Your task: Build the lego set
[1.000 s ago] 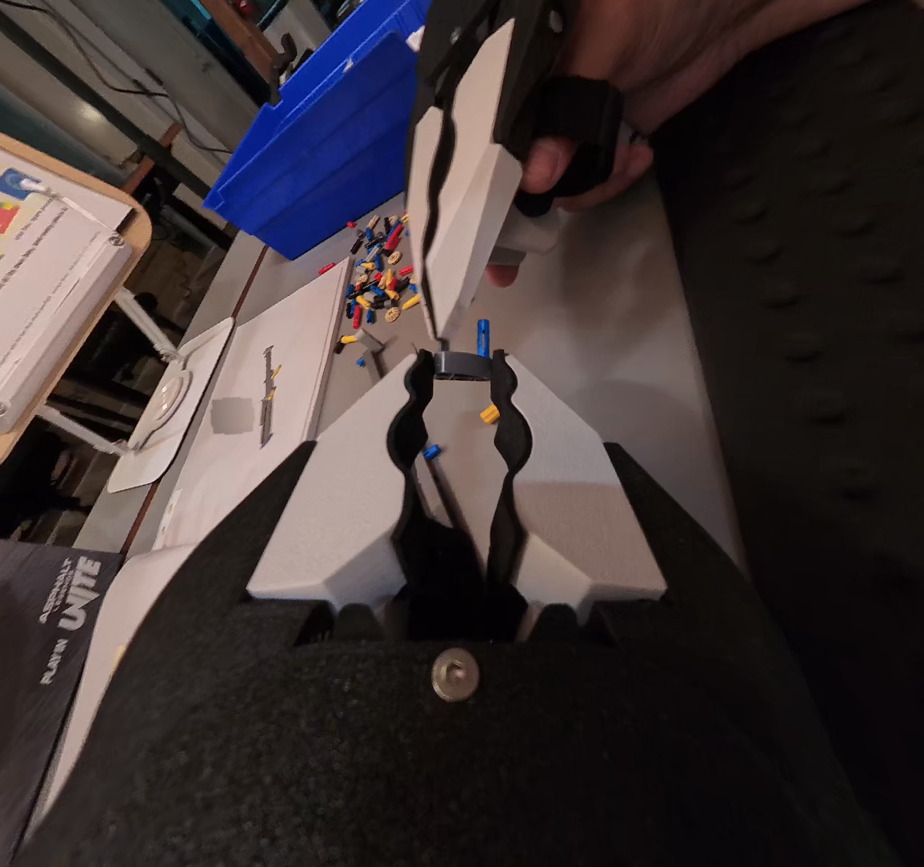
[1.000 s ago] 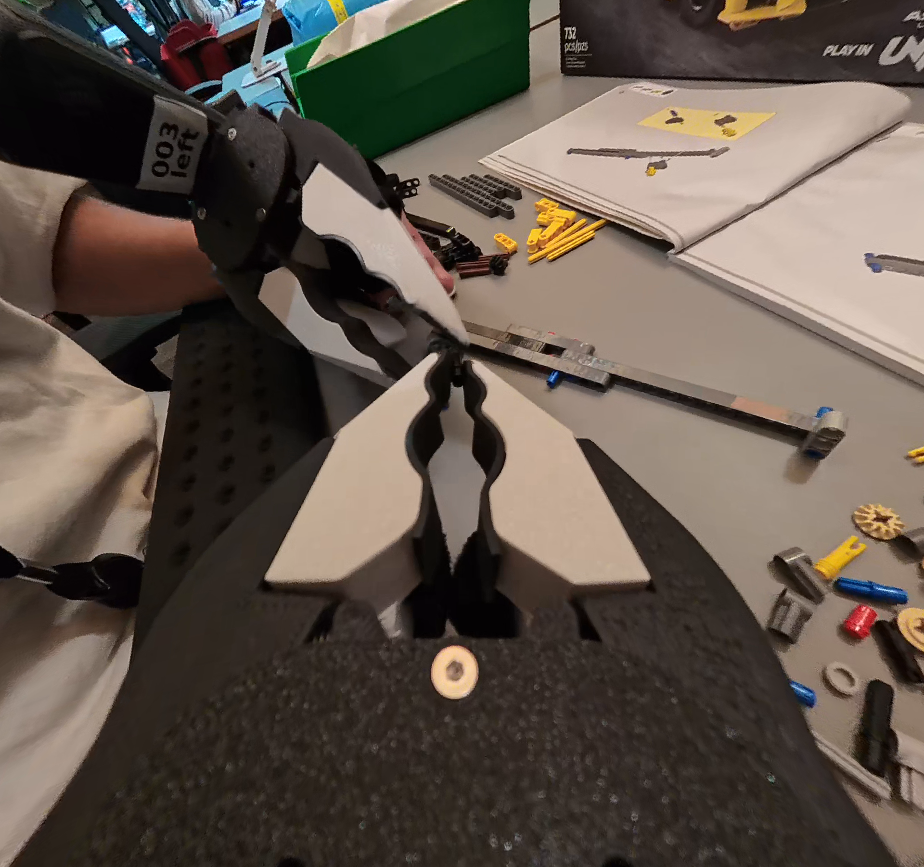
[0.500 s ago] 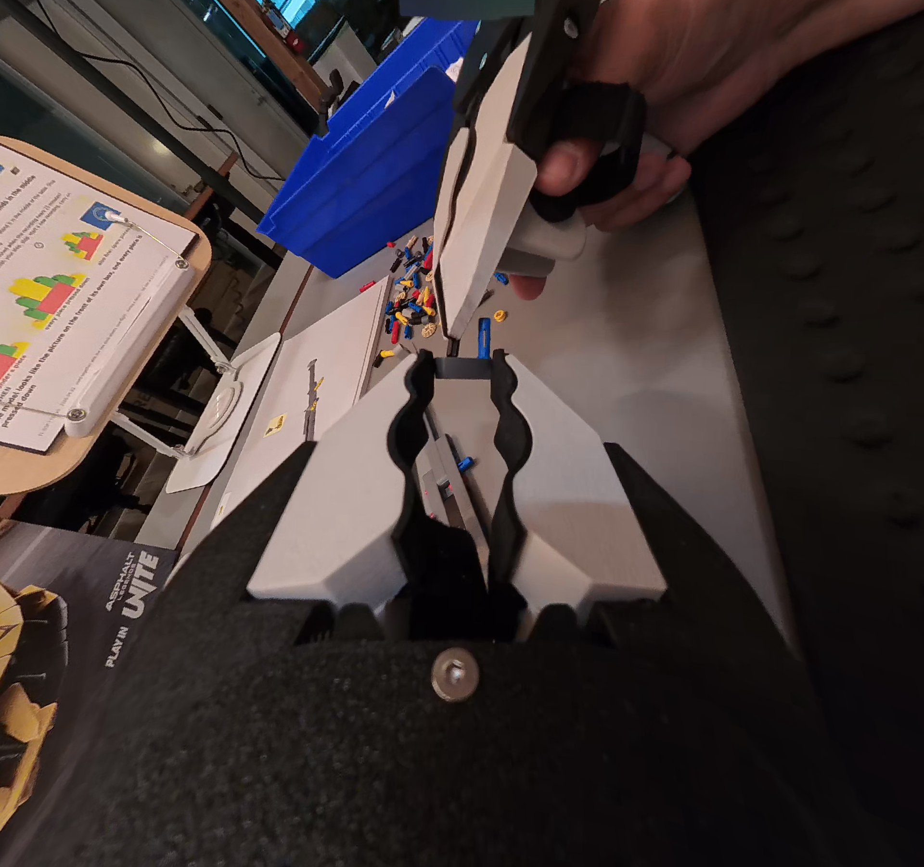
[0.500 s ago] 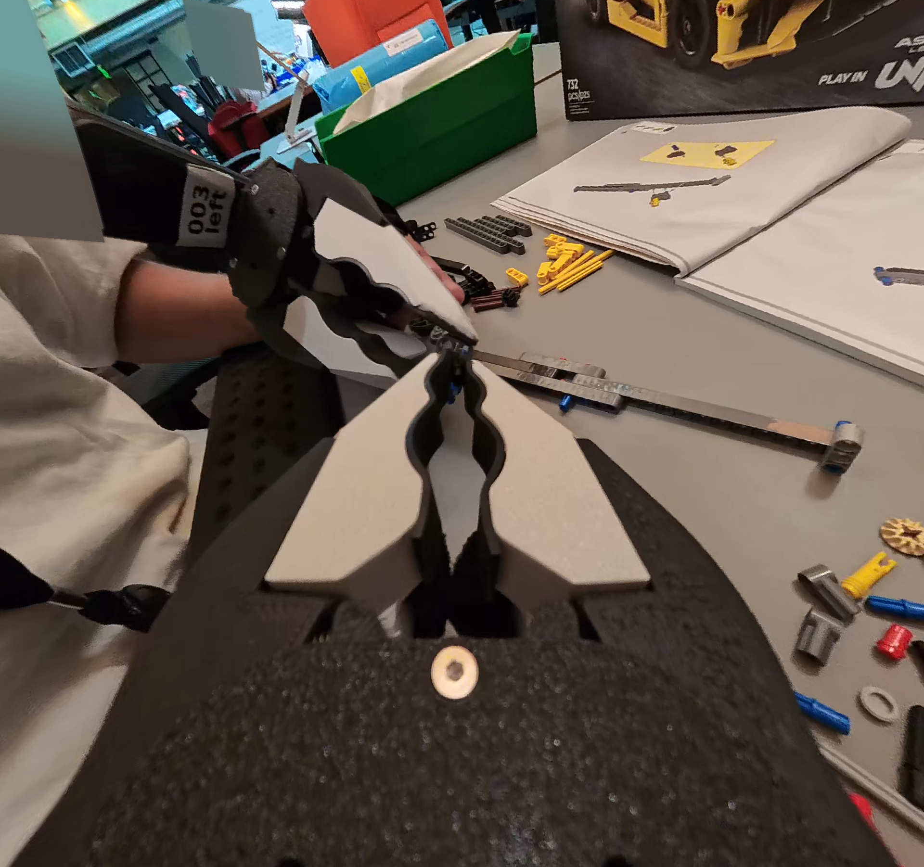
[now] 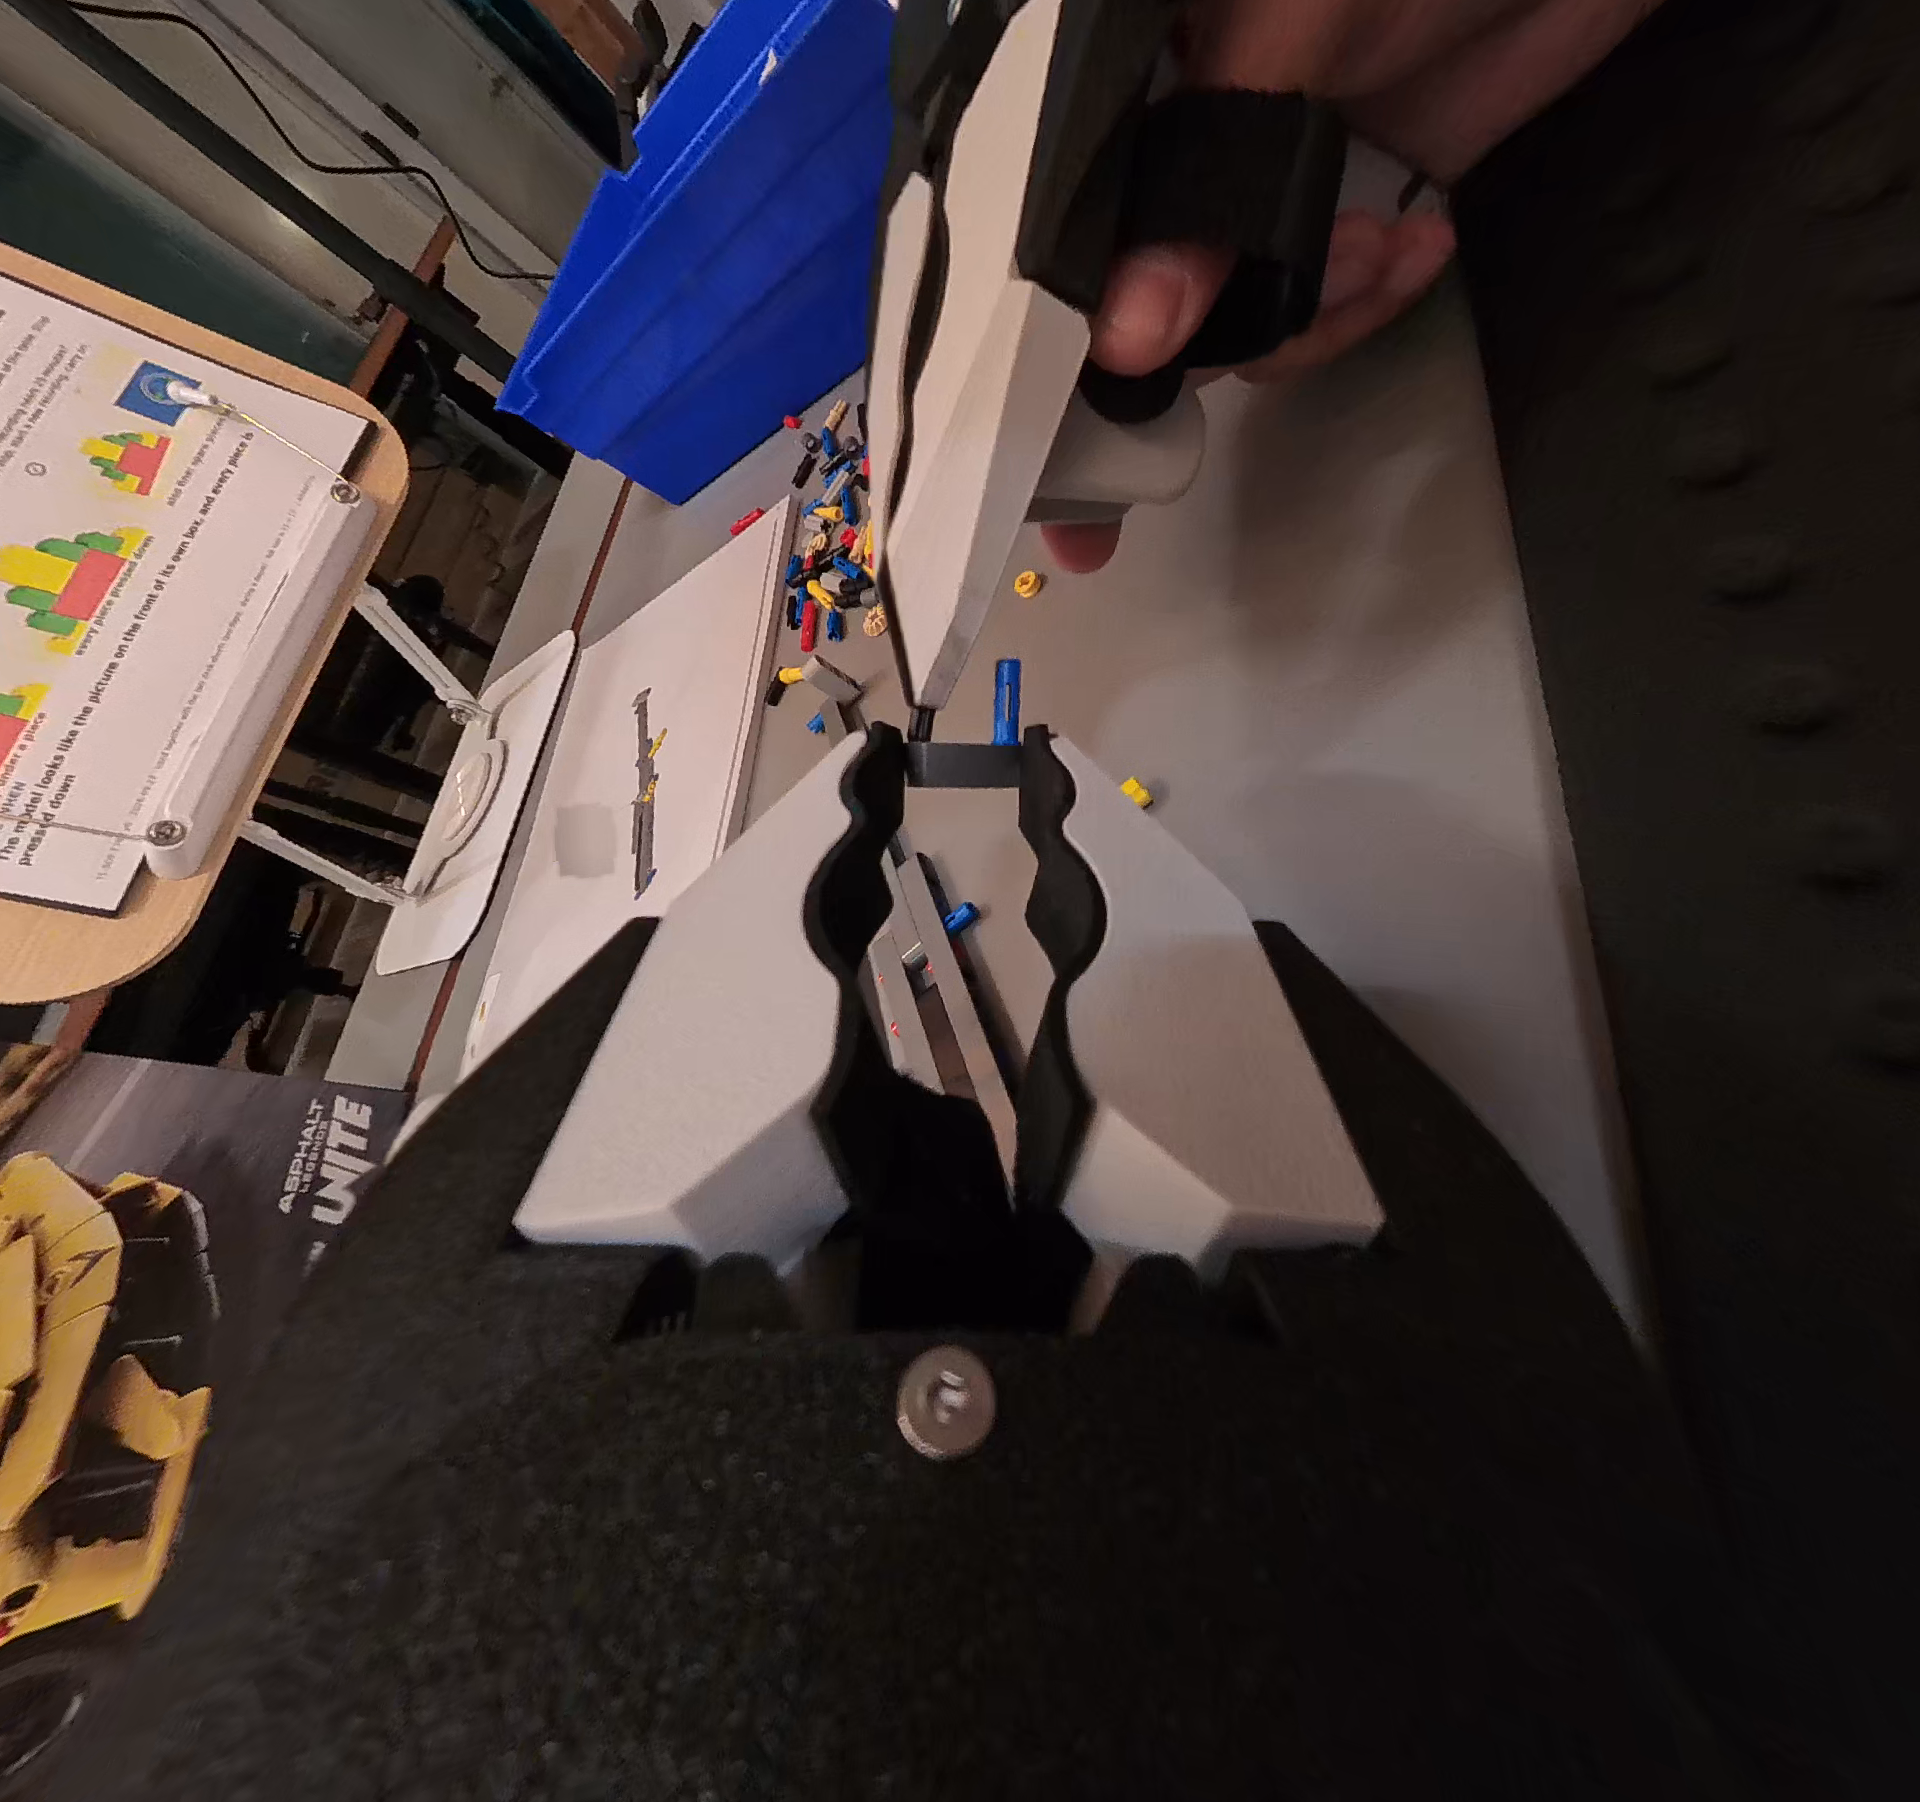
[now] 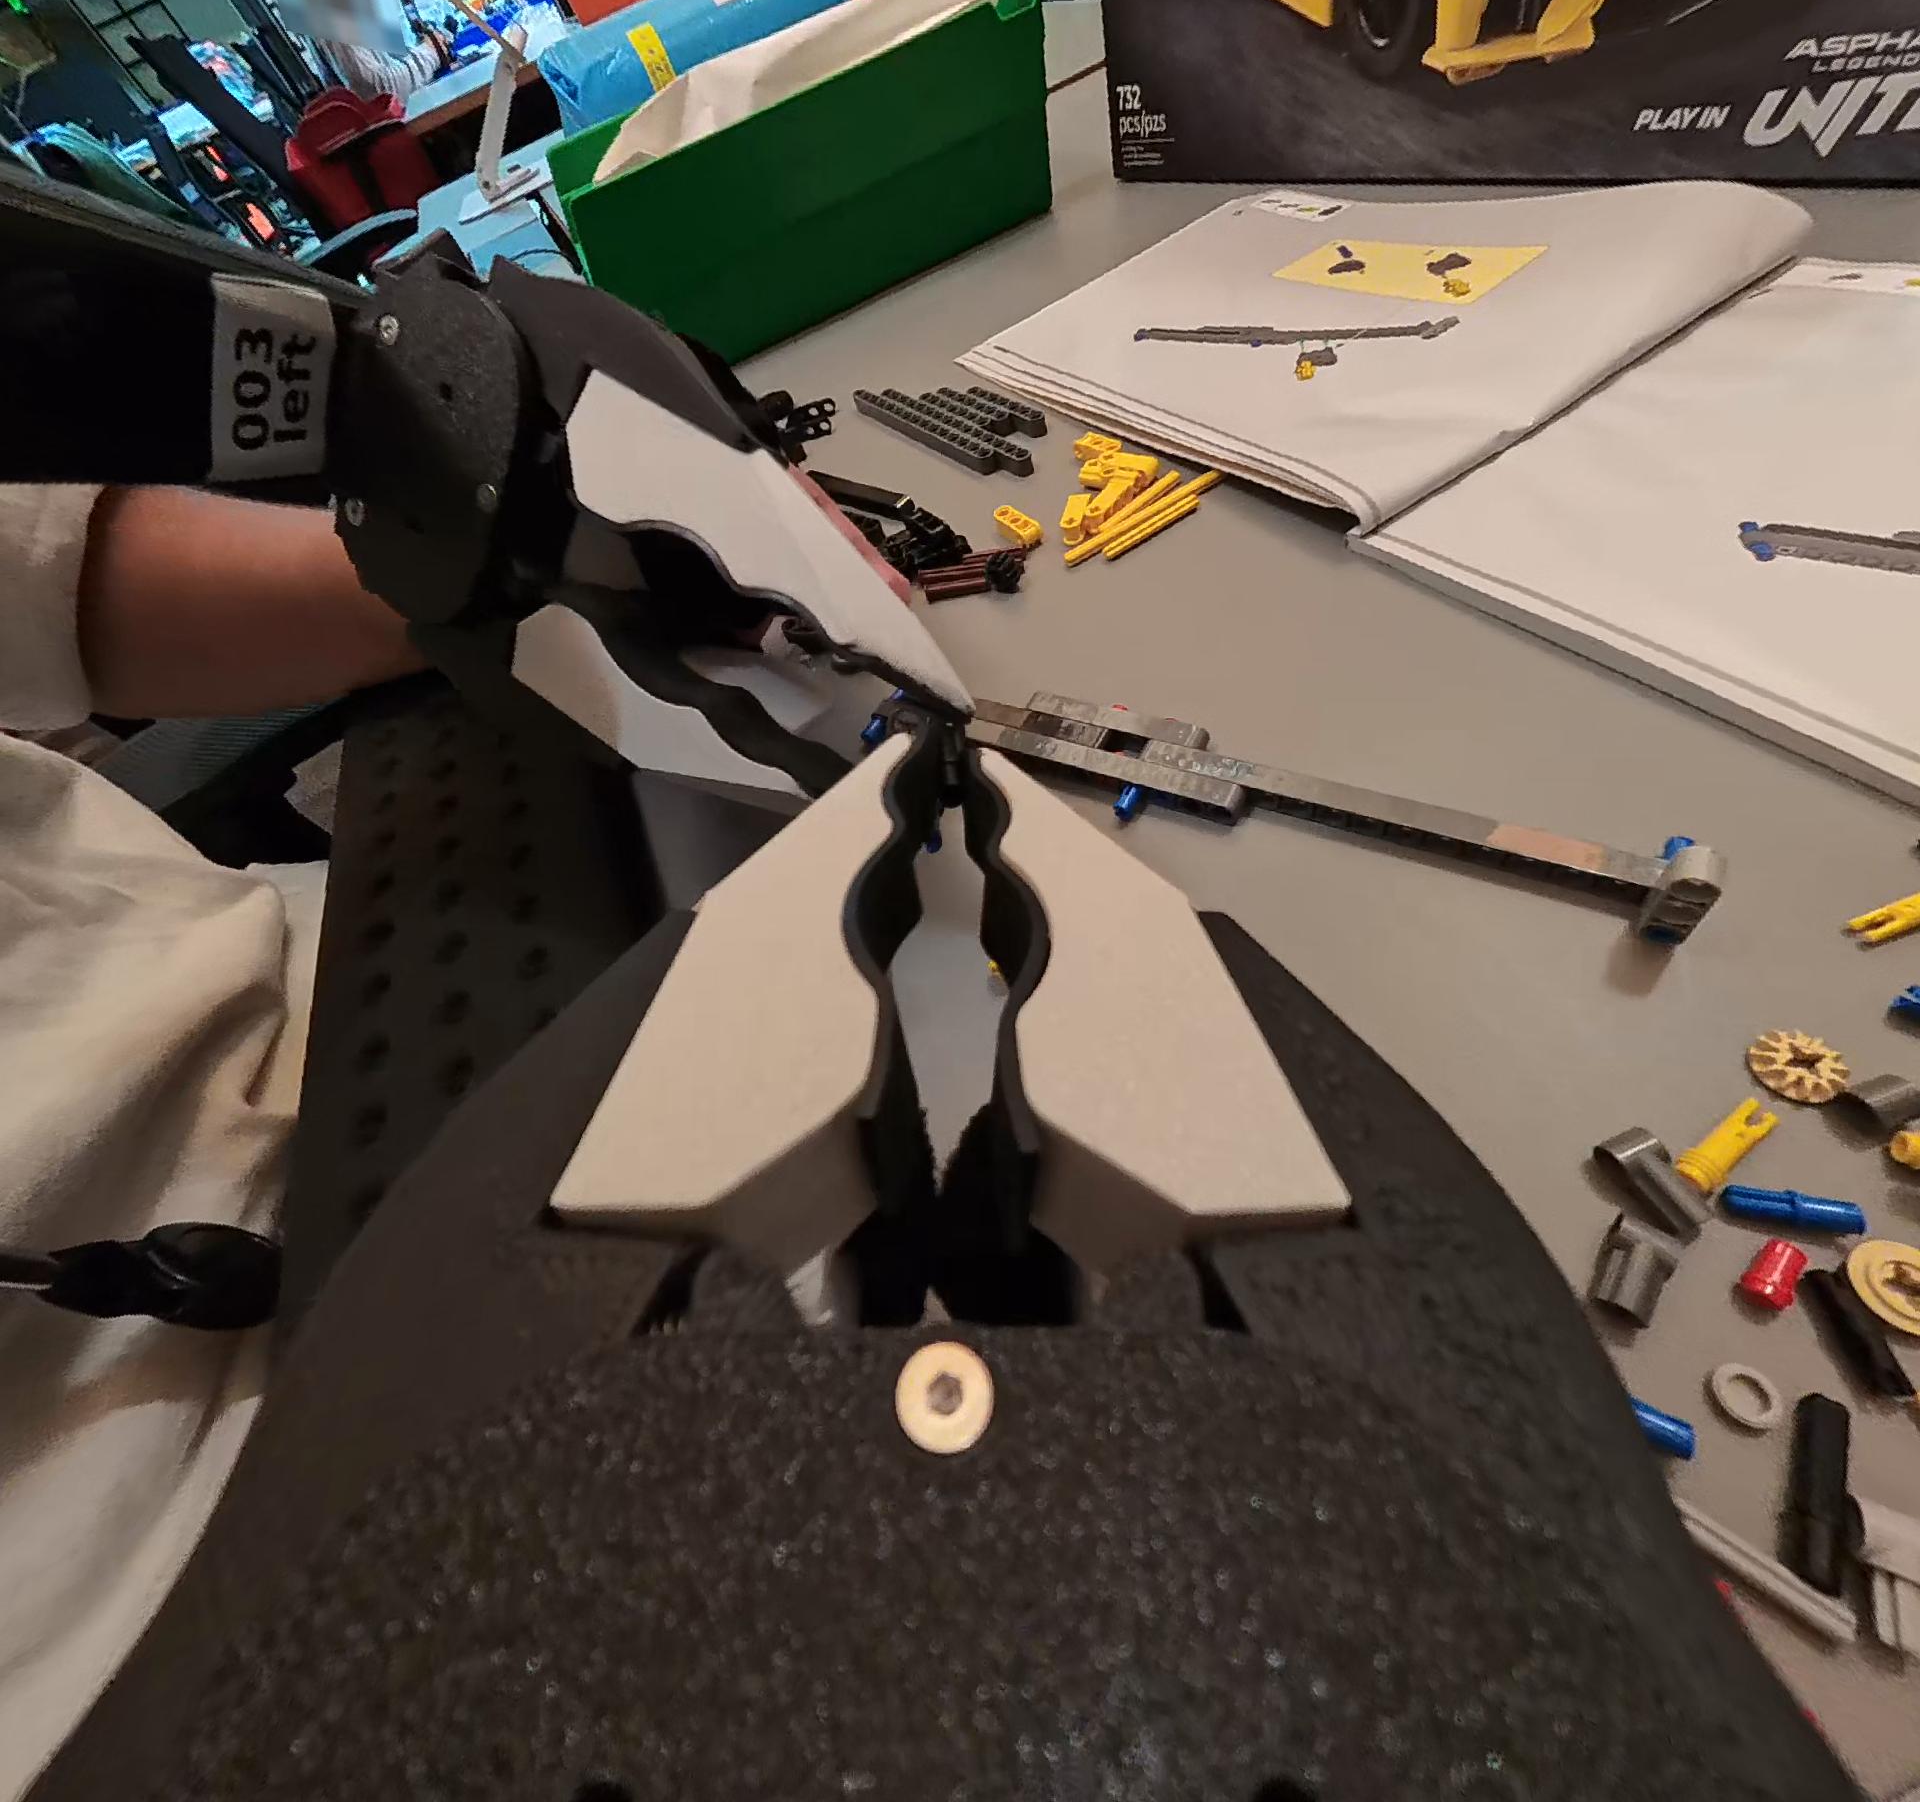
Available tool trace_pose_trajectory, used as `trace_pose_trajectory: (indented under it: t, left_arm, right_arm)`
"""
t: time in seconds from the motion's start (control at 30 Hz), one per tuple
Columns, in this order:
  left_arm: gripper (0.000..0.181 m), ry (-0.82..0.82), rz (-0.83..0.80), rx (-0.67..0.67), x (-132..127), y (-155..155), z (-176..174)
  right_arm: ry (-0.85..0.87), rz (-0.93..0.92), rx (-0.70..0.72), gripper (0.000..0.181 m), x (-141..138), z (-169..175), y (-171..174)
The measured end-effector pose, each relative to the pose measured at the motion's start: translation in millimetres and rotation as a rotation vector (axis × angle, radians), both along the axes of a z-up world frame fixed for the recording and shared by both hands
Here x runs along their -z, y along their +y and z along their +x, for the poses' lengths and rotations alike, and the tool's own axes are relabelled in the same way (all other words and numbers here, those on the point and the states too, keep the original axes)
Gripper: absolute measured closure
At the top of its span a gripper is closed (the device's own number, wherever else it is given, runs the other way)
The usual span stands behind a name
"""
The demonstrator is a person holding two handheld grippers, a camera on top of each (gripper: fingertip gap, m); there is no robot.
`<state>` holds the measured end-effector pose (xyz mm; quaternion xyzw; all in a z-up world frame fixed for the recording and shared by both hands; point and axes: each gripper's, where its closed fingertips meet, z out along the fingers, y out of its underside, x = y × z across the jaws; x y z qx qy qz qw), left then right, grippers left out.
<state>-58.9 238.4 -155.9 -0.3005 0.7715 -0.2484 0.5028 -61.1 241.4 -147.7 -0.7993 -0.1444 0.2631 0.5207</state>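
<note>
Left wrist view, left gripper [image 5: 961, 739] jaws grasping dark piece [image 5: 958, 767]; right gripper [image 6: 943, 753] apparently clenched on small pin [image 6: 948, 760]

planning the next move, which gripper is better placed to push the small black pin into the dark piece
Right. The right gripper already pinches the black pin directly above the dark piece, which the left gripper clamps between its jaws.

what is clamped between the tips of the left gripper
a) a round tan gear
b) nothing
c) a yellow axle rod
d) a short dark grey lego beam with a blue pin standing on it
d: in the left wrist view the left gripper is shut on the short dark grey lego beam, which spans its fingertips with the blue pin upright at one end.
</note>
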Motion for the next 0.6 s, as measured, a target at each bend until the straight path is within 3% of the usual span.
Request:
trace_pose_trajectory:
  t: [0.17, 0.4, 0.6]
  left_arm:
    - [0.16, 0.036, 0.166, 0.008, 10.5, 0.9, -2.8]
    - [0.161, 0.089, 0.143, 0.04, 16.9, -1.8, -7.3]
    - [0.16, 0.158, 0.136, -0.049, 27.4, 5.5, -2.1]
  right_arm:
    - [-0.149, 0.011, -0.017, 0.177, 10.7, -3.0, -1.7]
    - [-0.174, -0.011, -0.04, 0.177, 16.6, -6.8, -3.2]
    - [-0.289, -0.058, 0.065, 0.177, 27.8, 0.7, 4.6]
